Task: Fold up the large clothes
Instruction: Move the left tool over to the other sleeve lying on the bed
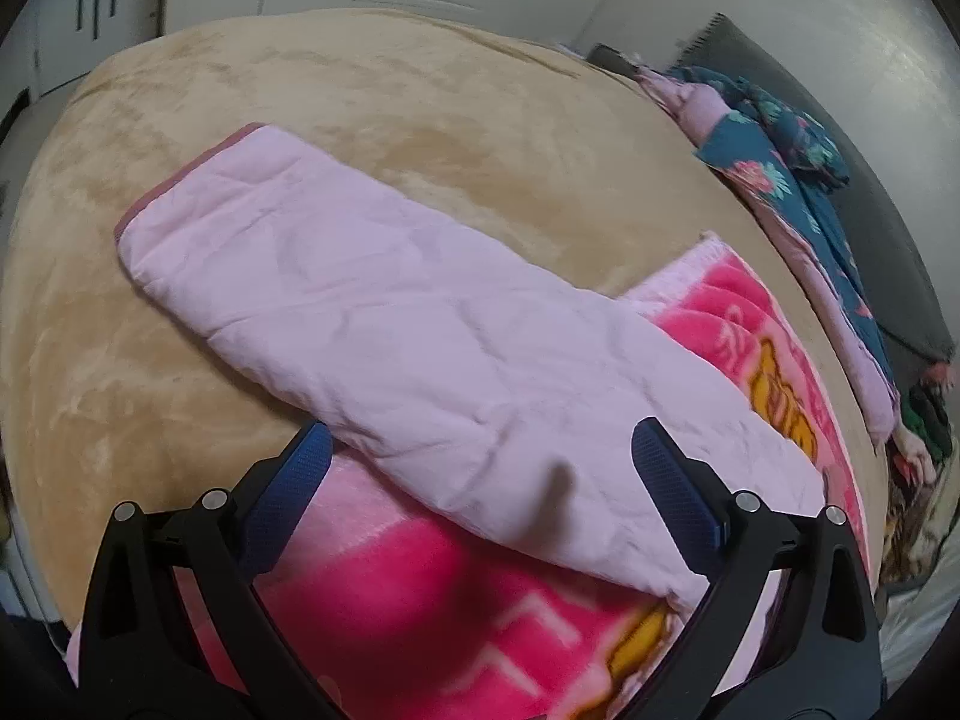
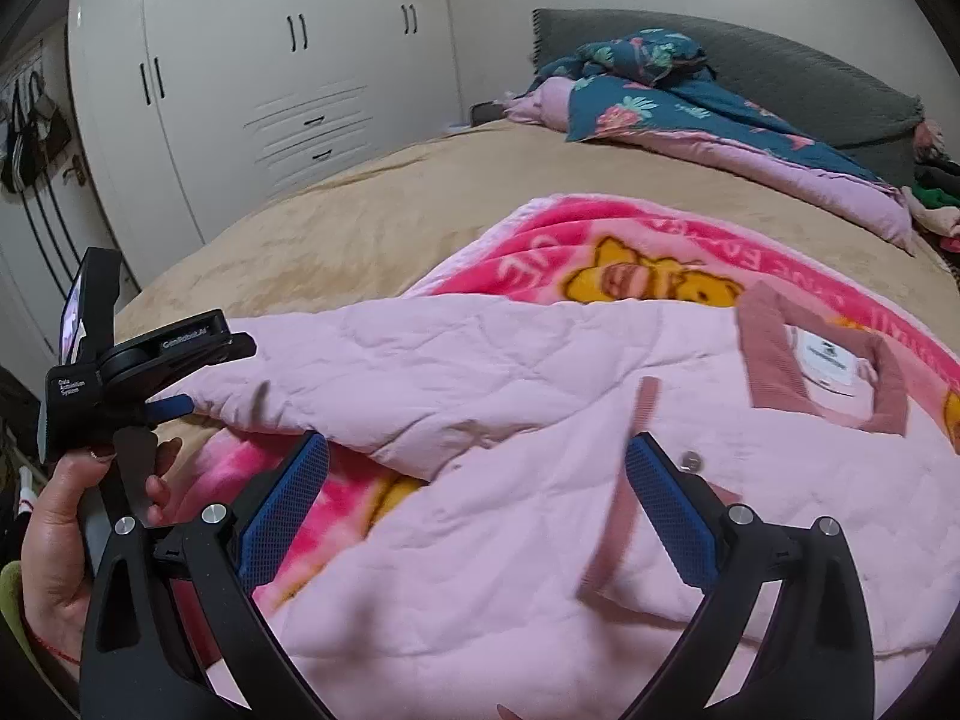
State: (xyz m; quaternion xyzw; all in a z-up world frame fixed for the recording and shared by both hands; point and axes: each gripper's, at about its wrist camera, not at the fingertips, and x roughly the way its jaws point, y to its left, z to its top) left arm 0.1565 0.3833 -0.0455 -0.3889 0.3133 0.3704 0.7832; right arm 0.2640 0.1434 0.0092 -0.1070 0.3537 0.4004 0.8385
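A light pink quilted jacket (image 2: 540, 420) lies on a bright pink cartoon blanket (image 2: 630, 252) on the bed. Its collar with a white label (image 2: 825, 360) faces up at the right. One sleeve (image 1: 372, 306) stretches out over the tan bedspread (image 1: 360, 96). My left gripper (image 1: 480, 456) is open and empty, just above the sleeve near the shoulder. It also shows in the right wrist view (image 2: 171, 405), at the sleeve's edge. My right gripper (image 2: 477, 468) is open and empty over the jacket's front, near a snap button (image 2: 691, 459).
A teal floral quilt with pink lining (image 2: 690, 114) is piled at the head of the bed against a grey headboard (image 2: 810, 78). White wardrobe doors (image 2: 270, 60) stand beyond the bed. Bags hang at the far left (image 2: 30, 132).
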